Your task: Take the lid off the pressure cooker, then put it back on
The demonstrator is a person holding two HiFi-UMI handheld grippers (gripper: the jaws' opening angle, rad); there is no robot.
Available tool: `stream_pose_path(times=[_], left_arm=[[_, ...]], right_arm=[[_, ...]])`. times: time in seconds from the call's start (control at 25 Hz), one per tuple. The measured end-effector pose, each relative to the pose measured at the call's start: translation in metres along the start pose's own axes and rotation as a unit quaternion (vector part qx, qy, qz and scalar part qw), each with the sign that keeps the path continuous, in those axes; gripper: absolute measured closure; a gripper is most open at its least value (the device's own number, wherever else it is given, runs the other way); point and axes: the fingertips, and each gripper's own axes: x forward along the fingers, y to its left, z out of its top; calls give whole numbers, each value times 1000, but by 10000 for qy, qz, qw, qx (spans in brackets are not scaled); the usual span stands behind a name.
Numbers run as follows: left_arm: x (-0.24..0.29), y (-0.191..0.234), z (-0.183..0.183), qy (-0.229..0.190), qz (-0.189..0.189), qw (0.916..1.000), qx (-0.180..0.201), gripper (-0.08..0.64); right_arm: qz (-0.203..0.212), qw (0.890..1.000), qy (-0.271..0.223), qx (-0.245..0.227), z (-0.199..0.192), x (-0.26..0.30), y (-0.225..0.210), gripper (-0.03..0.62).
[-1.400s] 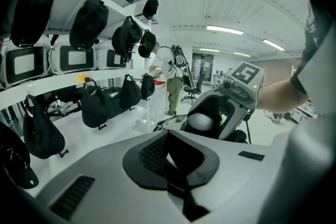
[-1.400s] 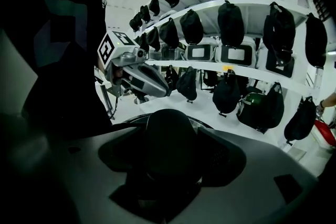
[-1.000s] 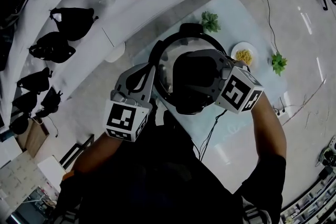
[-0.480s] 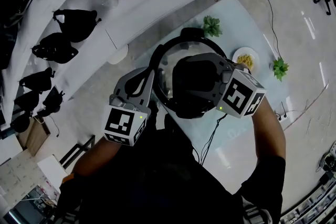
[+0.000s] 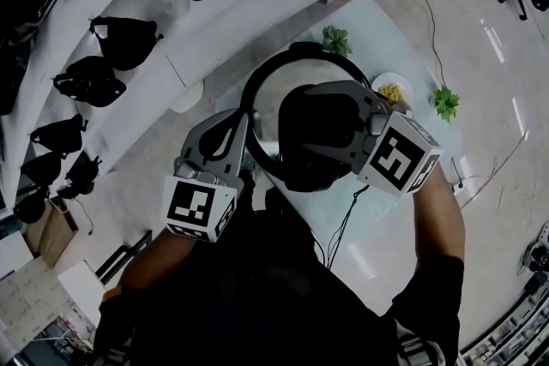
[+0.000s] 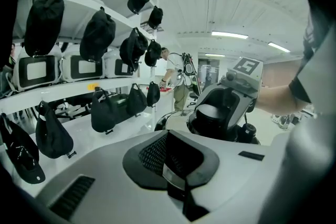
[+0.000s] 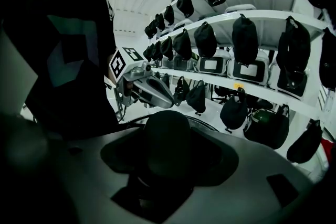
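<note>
Both tools and the lid [image 5: 268, 123] have risen toward the head camera over the last second. Left tool [image 5: 246, 141] is clamped on the lid's rim. Right tool [image 5: 310, 138] is spread wide but closed round the knob [image 7: 168, 139]. Lift-off looks under way, with the lid held above the bench [image 5: 369, 21] and the pot hidden beneath. Refitting remains. Plate [image 5: 393, 90] sits close right, shelf [image 5: 137, 99] beyond left. Upward looks clear.
</note>
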Motion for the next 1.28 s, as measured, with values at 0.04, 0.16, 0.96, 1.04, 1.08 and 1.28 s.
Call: stream_pose_path(times=[0.04,0.16,0.96,1.04,1.08,1.28], left_arm=[[-3,-2,0,-27,-7,10000,7,554],[-11,-9,3,-121,-54,9999,48,554],[-37,-107,11,-447,-1476,9850,773,554],[-35,-119,13,-481,-1688,9797,969,554],[-34,-126,14,-521,-1832,9763,1025,554],[-30,-151,8,-479,-2362,9646,1066,554]], right_arm=[[-77,10000,-14,53,1,-3,2,304],[-381,9989,-141,224,2,-14,7,304],[-2919,9372,251,1891,-25,-96,91,304],[-3266,9199,298,2149,-32,-106,100,304],[-3443,9103,323,2274,-35,-111,104,304],[-4218,8606,418,2823,-52,-130,122,304]])
